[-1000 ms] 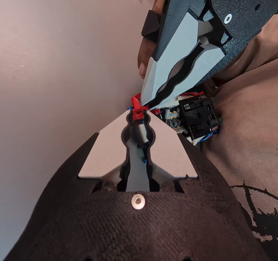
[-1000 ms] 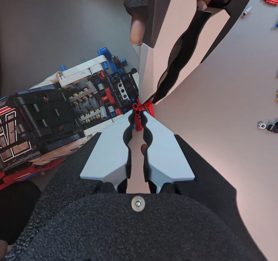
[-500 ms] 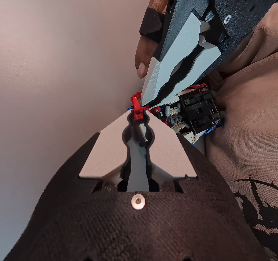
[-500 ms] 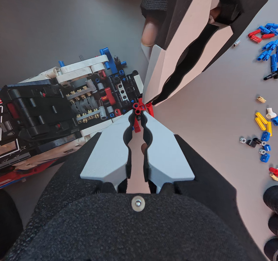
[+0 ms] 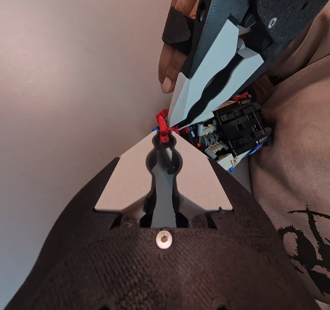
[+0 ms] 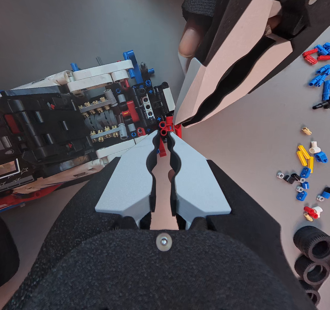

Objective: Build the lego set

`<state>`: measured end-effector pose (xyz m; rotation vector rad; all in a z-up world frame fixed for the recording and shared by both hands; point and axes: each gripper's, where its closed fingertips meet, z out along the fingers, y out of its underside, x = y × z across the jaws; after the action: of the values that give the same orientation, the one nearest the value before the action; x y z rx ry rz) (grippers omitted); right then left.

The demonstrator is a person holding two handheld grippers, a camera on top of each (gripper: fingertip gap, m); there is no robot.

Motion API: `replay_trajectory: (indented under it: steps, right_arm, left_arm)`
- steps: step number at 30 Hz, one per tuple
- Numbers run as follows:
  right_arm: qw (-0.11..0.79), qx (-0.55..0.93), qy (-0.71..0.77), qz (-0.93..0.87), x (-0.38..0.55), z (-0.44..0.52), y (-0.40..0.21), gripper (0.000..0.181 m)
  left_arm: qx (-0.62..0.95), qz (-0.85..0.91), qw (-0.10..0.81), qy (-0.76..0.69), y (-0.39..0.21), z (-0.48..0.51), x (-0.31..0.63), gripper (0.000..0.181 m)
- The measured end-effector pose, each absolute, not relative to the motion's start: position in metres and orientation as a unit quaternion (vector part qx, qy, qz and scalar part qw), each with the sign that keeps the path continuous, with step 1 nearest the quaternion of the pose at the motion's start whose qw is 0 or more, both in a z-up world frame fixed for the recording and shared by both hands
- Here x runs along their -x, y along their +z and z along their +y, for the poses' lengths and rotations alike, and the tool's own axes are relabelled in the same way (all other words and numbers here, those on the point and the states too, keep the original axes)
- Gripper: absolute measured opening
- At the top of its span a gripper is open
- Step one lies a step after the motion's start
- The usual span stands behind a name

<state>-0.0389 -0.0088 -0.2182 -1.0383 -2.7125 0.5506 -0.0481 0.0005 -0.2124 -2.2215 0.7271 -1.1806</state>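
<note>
Car (image 6: 75,123) largely built: body, engine block and panels are assembled, lying on the worktop (image 6: 241,158). Wheels unfitted, judging by tyres (image 6: 314,247) and loose pins (image 6: 307,160) left at the side. Both grippers are converged at the car's near end. Right gripper (image 6: 162,135) fingers nearly closed on a red part (image 6: 164,130). Left gripper (image 5: 162,134) fingers pinched on the same red cluster (image 5: 163,132), angled in from the opposite side.
</note>
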Motion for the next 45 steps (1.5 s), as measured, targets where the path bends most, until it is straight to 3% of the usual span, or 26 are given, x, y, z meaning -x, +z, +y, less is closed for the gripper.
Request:
replay_trajectory:
  steps: [4, 35, 45]
  right_arm:
    - [0.087, 0.354, 0.172, -0.915, 0.039, -0.007, -0.219, 0.004]
    - [0.097, 0.319, 0.153, -0.930, 0.035, -0.016, -0.220, 0.004]
    - [0.077, 0.346, 0.214, -0.910, 0.032, -0.021, -0.212, 0.007]
  left_arm:
    - [0.816, 0.283, 0.262, -0.431, -0.210, -0.002, 0.048, 0.014]
    - [0.811, 0.320, 0.271, -0.408, -0.215, -0.009, 0.039, 0.013]
    - [0.802, 0.363, 0.285, -0.379, -0.213, -0.011, 0.035, 0.011]
